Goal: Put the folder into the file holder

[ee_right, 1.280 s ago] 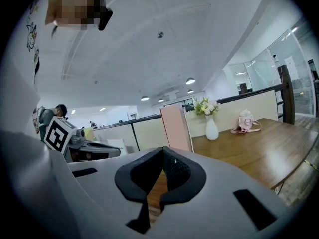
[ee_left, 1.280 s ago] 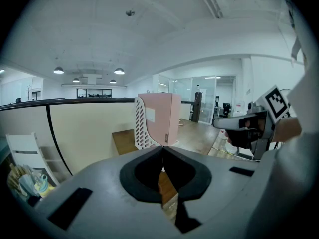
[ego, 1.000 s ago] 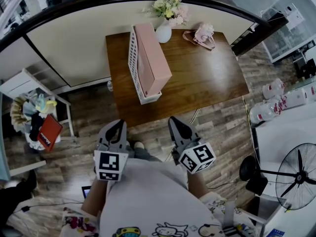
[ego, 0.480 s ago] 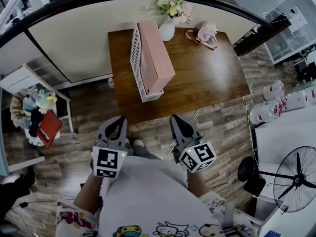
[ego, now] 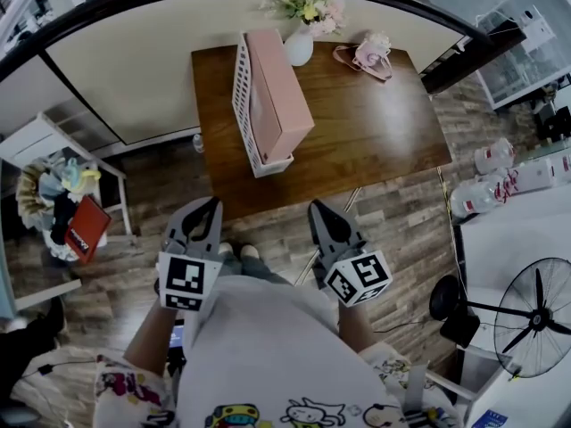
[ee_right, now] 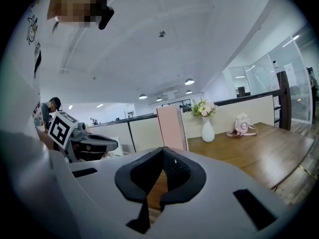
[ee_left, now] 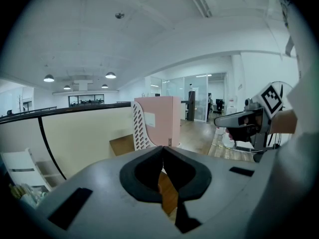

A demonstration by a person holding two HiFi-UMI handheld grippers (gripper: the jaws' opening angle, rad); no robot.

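Note:
The pink folder [ego: 278,96] stands upright inside the white perforated file holder [ego: 241,92] at the back left of the wooden table [ego: 375,141]. Both grippers hover over the floor, short of the table's near edge and close to the person's body. My left gripper [ego: 212,206] has its jaws shut with nothing between them, and my right gripper [ego: 318,209] is likewise shut and empty. The left gripper view shows the folder [ee_left: 160,117] and the holder [ee_left: 140,129] straight ahead, beyond the closed jaws. In the right gripper view the folder [ee_right: 172,127] stands ahead.
A white vase of flowers [ego: 299,47] and a small pink item with a strap [ego: 366,61] sit at the table's back edge. A white side shelf with a red item [ego: 85,234] stands left. Bottles [ego: 491,194] and a fan [ego: 535,315] are at the right.
My left gripper has drifted slightly to the left. The right gripper has stayed put. The folder rests in the holder as before.

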